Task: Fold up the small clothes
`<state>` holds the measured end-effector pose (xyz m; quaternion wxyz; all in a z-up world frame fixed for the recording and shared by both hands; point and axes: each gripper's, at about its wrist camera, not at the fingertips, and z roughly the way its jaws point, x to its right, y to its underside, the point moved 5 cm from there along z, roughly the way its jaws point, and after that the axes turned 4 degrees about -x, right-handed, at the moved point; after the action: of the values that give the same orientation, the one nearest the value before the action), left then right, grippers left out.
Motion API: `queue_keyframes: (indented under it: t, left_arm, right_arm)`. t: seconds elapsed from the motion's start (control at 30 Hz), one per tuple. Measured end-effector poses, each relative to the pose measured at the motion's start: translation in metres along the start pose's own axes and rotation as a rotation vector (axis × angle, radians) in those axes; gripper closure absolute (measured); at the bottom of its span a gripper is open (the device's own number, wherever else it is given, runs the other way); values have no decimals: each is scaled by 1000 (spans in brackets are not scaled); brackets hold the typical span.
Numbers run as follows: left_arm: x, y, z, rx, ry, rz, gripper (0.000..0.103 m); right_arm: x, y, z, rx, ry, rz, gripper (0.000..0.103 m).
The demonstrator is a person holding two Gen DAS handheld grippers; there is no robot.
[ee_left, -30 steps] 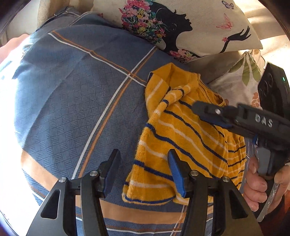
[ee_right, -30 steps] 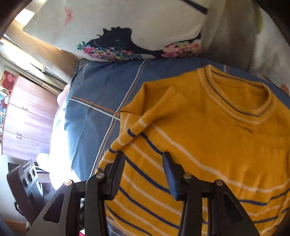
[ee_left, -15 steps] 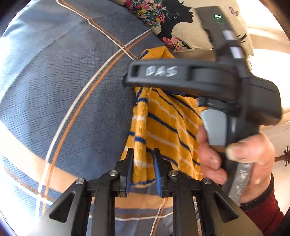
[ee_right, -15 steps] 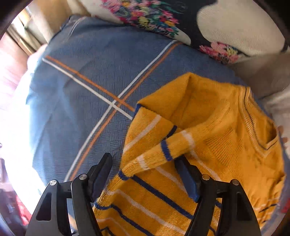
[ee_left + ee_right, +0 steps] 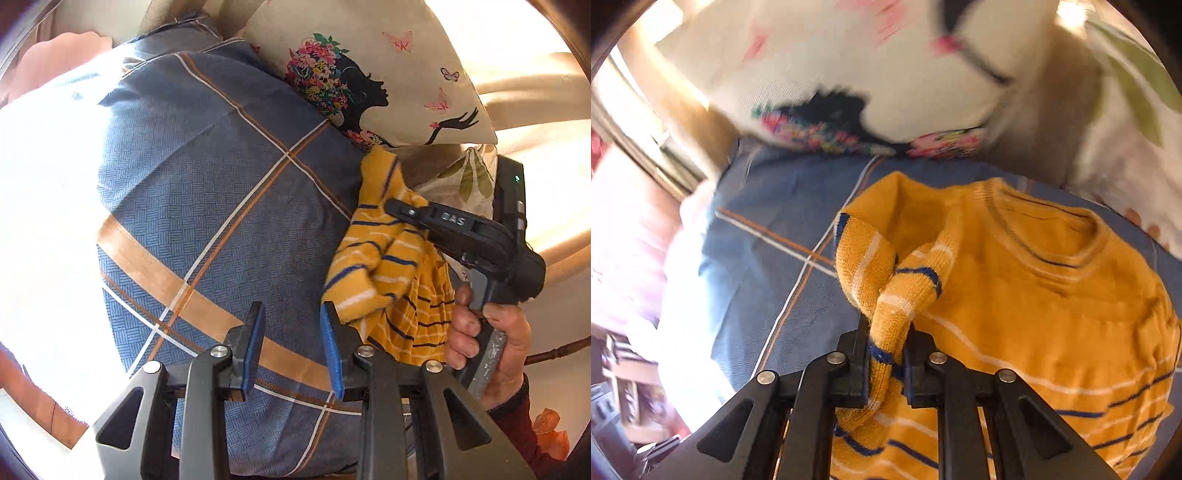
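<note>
A small yellow sweater [image 5: 1045, 314] with blue and white stripes lies bunched on a blue plaid bedsheet [image 5: 764, 280]. My right gripper [image 5: 886, 354] is closing, and its pads press on the sweater's striped sleeve [image 5: 890, 295], which stands up from the jaws in a fold. In the left wrist view the sweater [image 5: 384, 266] hangs crumpled under the right gripper [image 5: 391, 207], which a hand [image 5: 491, 332] holds. My left gripper [image 5: 291, 350] is left of the sweater's lower corner. Its jaws are opening, and only bedsheet [image 5: 207, 192] shows between the blue pads [image 5: 255, 343].
A cream pillow [image 5: 388, 66] printed with a dark silhouette and flowers lies at the head of the bed, just beyond the sweater. A leaf-print pillow [image 5: 469, 177] sits to its right. Bright sunlight washes out the sheet's left side.
My left gripper has let go of the sweater's hem and drawn back to the left. My right gripper has shut on the striped sleeve and lifted it, bunching the sweater.
</note>
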<state>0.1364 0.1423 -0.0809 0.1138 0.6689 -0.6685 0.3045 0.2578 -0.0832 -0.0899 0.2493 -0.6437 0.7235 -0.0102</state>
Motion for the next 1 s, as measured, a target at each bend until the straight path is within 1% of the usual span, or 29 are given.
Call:
queue_keyframes:
  t: [0.1,0.2,0.23,0.33,0.37,0.5,0.6,0.63,0.7,0.73,0.8,0.83,0.93,1.0]
  left_arm:
    - [17,-3,-3,4,-17,34,75]
    - [42,1,7,-15,-10,70,74]
    - [49,3,11,-26,-5,80,73]
    - [71,14,25,-64,0,117,72]
    - [80,17,32,-76,-2,134,72]
    - [108,30,53,-119,-5,203,72]
    - [124,39,68,-149,-10,241,72]
    - [129,40,72,-157,-13,251,72]
    - [139,44,78,-166,-22,276,71]
    - [143,46,80,-169,-28,289,70]
    - [152,46,85,-172,-41,315,70]
    - [156,46,87,-171,-46,326,70]
    - [167,46,96,-170,-46,354,70]
    - [175,47,104,-173,-47,365,70]
  right_arm:
    - [54,14,-35,48,-43,88,90]
    - [116,31,-63,92,-26,171,91]
    - [133,37,-69,98,-20,199,91]
    - [187,63,-83,113,34,284,91]
    - [205,72,-86,112,41,319,91]
    - [257,102,-92,107,48,423,91]
    - [273,116,-86,110,65,454,91]
    - [276,118,-86,116,52,454,91]
    - [285,127,-90,125,32,461,85]
    - [289,128,-93,135,40,468,81]
    - [291,133,-114,182,59,486,80]
    - [289,134,-126,203,48,490,80]
    - [271,135,-149,247,-77,468,80]
    - [248,138,-157,251,-187,426,80]
